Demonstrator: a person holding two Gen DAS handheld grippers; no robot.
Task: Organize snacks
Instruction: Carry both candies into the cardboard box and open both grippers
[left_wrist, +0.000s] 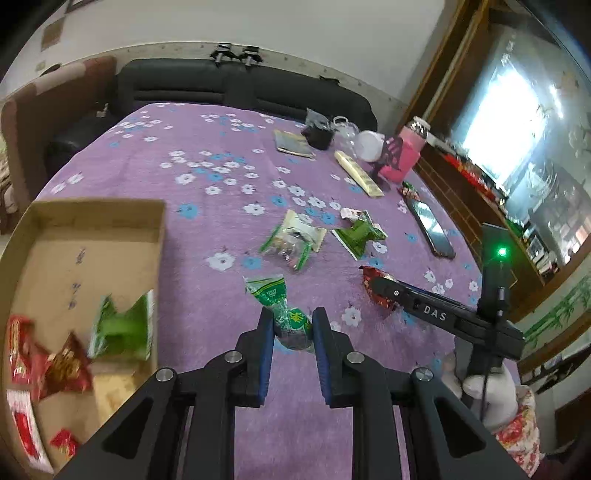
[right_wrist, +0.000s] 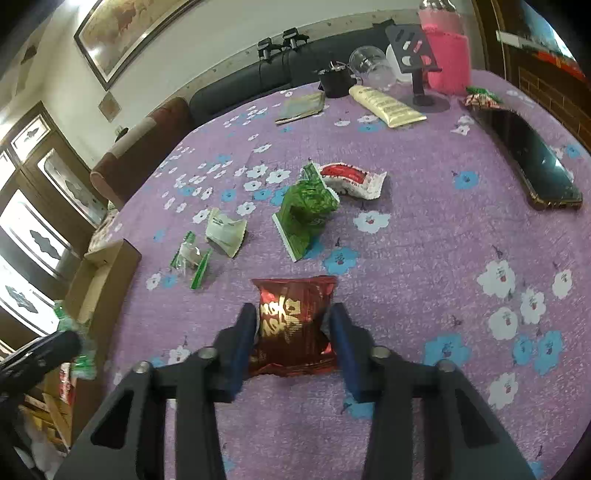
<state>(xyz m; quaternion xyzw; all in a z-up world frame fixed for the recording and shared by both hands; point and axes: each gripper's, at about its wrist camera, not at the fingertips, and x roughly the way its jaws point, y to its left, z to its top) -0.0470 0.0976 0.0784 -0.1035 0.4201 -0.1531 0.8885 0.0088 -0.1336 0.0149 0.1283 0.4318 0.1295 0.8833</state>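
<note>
My left gripper (left_wrist: 292, 314) is shut on a green-and-clear snack packet (left_wrist: 271, 291), held just above the purple flowered tablecloth (left_wrist: 207, 295). To its left stands an open cardboard box (left_wrist: 92, 210) holding a green packet (left_wrist: 122, 328) and several red ones (left_wrist: 66, 369). In the right wrist view my right gripper (right_wrist: 293, 310) is shut on a dark red snack packet (right_wrist: 295, 332) that rests on the cloth, with a pad against each side. Loose on the table are a green packet (right_wrist: 306, 214), a red-and-white packet (right_wrist: 354, 179), a white-green packet (right_wrist: 225, 232) and a clear one (right_wrist: 192, 262).
A phone (right_wrist: 532, 162) lies at the right edge of the table. At the far side stand a cream tube (right_wrist: 388, 105), a pink bottle (right_wrist: 447, 59), a small black stand (right_wrist: 417, 74), a glass jar (right_wrist: 369, 62) and a flat booklet (right_wrist: 301, 107). A dark sofa (left_wrist: 236, 85) runs behind the table.
</note>
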